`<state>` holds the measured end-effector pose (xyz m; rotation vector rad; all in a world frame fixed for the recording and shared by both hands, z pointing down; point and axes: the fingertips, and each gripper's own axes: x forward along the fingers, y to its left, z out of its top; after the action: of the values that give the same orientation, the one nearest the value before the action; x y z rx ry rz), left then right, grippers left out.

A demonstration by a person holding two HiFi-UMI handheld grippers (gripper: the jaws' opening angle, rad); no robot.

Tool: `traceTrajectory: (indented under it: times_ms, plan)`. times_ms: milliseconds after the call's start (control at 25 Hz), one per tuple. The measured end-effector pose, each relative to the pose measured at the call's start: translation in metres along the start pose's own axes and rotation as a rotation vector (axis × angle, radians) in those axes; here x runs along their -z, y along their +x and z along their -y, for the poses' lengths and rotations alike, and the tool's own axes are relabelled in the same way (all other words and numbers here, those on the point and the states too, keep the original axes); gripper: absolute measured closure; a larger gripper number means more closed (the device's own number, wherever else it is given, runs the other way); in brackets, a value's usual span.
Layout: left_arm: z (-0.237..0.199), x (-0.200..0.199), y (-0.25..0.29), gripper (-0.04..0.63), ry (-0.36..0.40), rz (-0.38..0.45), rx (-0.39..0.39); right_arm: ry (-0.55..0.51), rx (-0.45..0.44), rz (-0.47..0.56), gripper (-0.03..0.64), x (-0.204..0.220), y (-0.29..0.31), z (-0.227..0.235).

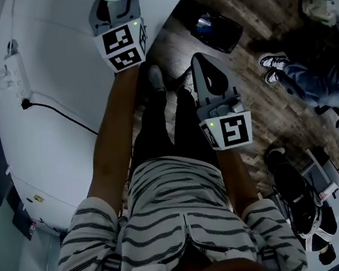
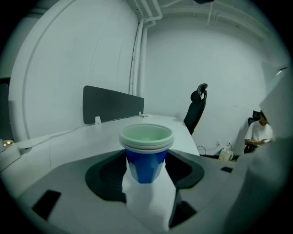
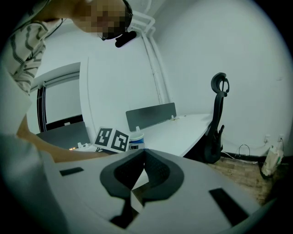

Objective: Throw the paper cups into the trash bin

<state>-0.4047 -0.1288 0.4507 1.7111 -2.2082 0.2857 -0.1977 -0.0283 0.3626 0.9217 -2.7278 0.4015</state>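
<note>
Cups (image 2: 146,153), blue-sided with pale rims, stand nested and upright.

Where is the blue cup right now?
The blue cup stands upright between the left gripper's jaws, over the white table. In the head view it is at the top edge, just beyond that gripper's marker cube.

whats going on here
A person is working with two handheld tools. The left tool reaches over the curved white table, its jaws set closely around a nested stack of blue paper cups standing there; whether they press on it can't be told. The right tool is shut and empty, held off the table.
</note>
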Motion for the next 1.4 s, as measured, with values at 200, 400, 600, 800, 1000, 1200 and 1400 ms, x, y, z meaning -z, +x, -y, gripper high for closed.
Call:
traceTrajectory:
  times_ms: [200, 400, 600, 800, 1000, 1200, 1400]
  plan:
    - [0.012, -0.015, -0.017, 0.313, 0.01, 0.016, 0.013, 0.006, 0.022, 0.023, 0.603, -0.011, -0.01, 0.005]
    - [0.024, -0.035, -0.04, 0.313, 0.005, 0.045, 0.032, 0.007, 0.04, 0.049, 0.601, -0.026, -0.023, 0.009]
    - [0.03, -0.038, -0.06, 0.314, -0.006, 0.053, 0.025, -0.002, 0.052, 0.072, 0.601, -0.039, -0.038, 0.014]
    - [0.044, -0.033, -0.079, 0.314, 0.03, 0.042, 0.014, -0.005, 0.078, 0.086, 0.601, -0.045, -0.053, 0.02]
    - [0.056, -0.032, -0.093, 0.314, 0.059, 0.056, 0.0, -0.014, 0.096, 0.107, 0.601, -0.052, -0.066, 0.025]
    - [0.069, -0.032, -0.101, 0.314, 0.082, 0.052, -0.002, -0.008, 0.116, 0.125, 0.602, -0.056, -0.082, 0.035]
    - [0.089, -0.055, -0.11, 0.314, 0.087, 0.09, 0.016, -0.01, 0.13, 0.141, 0.601, -0.062, -0.097, 0.042]
